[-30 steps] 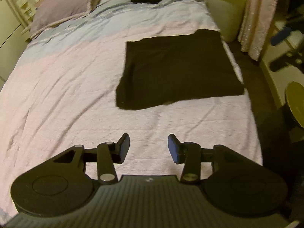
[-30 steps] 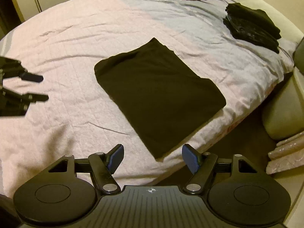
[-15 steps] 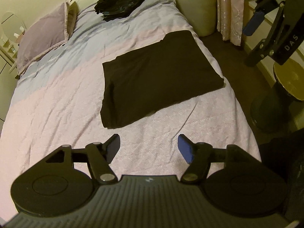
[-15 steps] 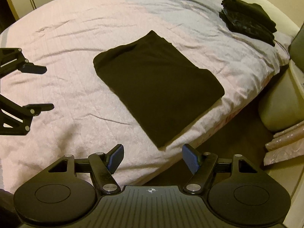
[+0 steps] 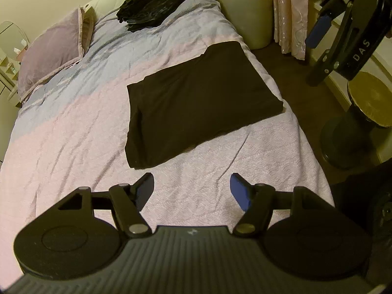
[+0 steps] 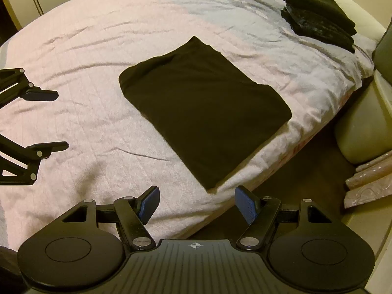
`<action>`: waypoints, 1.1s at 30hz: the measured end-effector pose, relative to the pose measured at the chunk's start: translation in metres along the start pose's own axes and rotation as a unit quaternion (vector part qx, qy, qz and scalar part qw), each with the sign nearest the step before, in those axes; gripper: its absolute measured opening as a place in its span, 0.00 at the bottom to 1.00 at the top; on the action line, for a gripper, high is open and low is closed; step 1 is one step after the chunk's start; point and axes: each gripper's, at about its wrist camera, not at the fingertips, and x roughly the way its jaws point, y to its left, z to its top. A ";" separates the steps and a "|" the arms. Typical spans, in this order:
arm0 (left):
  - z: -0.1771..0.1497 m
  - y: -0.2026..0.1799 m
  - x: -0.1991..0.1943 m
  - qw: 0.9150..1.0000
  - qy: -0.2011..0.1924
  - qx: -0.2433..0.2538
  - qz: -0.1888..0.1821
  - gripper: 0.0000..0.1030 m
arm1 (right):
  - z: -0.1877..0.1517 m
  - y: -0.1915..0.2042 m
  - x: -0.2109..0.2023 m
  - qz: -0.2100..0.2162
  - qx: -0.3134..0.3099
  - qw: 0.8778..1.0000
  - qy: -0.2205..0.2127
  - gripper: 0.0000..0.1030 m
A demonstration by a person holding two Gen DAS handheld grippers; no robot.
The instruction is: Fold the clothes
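A black garment (image 5: 196,103) (image 6: 203,107) lies folded into a flat rectangle on the pink bedspread (image 5: 73,127) (image 6: 85,49), near the bed's right edge. My left gripper (image 5: 192,191) hovers open above the spread, short of the garment's near left corner, nothing between its blue pads. It also shows at the left edge of the right wrist view, left gripper (image 6: 57,120) open. My right gripper (image 6: 196,204) hangs open over the bed's edge, just short of the garment's nearest corner, empty. In the left wrist view the right gripper (image 5: 338,17) appears at top right.
A stack of folded black clothes (image 5: 152,2) (image 6: 321,22) lies at the head of the bed beside a lilac pillow (image 5: 54,54). A cream round bin (image 5: 250,12) and a pink curtain (image 5: 291,14) stand past the bed. A dark stool (image 5: 362,112) stands on the brown floor.
My left gripper opened wider and rolled, so the garment now sits tilted in its view and the right gripper has come into sight. The right gripper stayed still and open.
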 end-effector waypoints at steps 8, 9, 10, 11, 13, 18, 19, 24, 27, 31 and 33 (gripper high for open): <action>-0.005 0.001 -0.002 0.999 -0.030 0.010 0.004 0.63 | 0.001 -0.003 0.009 0.014 0.009 1.000 0.007 0.69; -0.005 0.000 -0.002 0.999 -0.037 0.024 0.004 0.63 | 0.000 -0.003 0.010 0.015 0.008 1.000 0.004 0.69; -0.006 -0.001 -0.003 0.998 -0.044 0.040 0.004 0.63 | 0.000 -0.002 0.009 0.014 0.004 1.000 0.000 0.69; -0.006 -0.001 -0.002 0.998 -0.045 0.052 0.005 0.64 | -0.001 -0.001 0.008 0.013 0.000 1.000 -0.004 0.69; -0.005 0.001 0.004 0.997 -0.041 0.064 0.007 0.64 | -0.003 0.001 0.007 0.011 -0.015 1.000 -0.016 0.69; 0.000 -0.001 0.035 0.990 -0.032 0.133 0.023 0.64 | -0.011 0.016 0.016 -0.031 -0.112 0.992 -0.044 0.69; 0.001 -0.001 0.043 0.988 -0.034 0.148 0.028 0.64 | -0.013 0.017 0.023 -0.040 -0.127 0.990 -0.044 0.69; 0.004 -0.005 0.094 0.976 -0.024 0.213 0.042 0.64 | -0.014 0.016 0.079 -0.036 -0.167 0.985 -0.029 0.69; -0.002 -0.009 0.126 0.964 -0.016 0.262 0.045 0.64 | -0.020 0.031 0.114 -0.045 -0.232 0.970 -0.053 0.69; -0.003 -0.006 0.160 0.961 -0.016 0.272 0.044 0.64 | -0.027 0.045 0.159 -0.073 -0.298 0.949 -0.077 0.51; -0.004 -0.005 0.174 0.957 -0.017 0.285 0.048 0.64 | -0.028 0.043 0.174 -0.094 -0.307 0.943 -0.089 0.51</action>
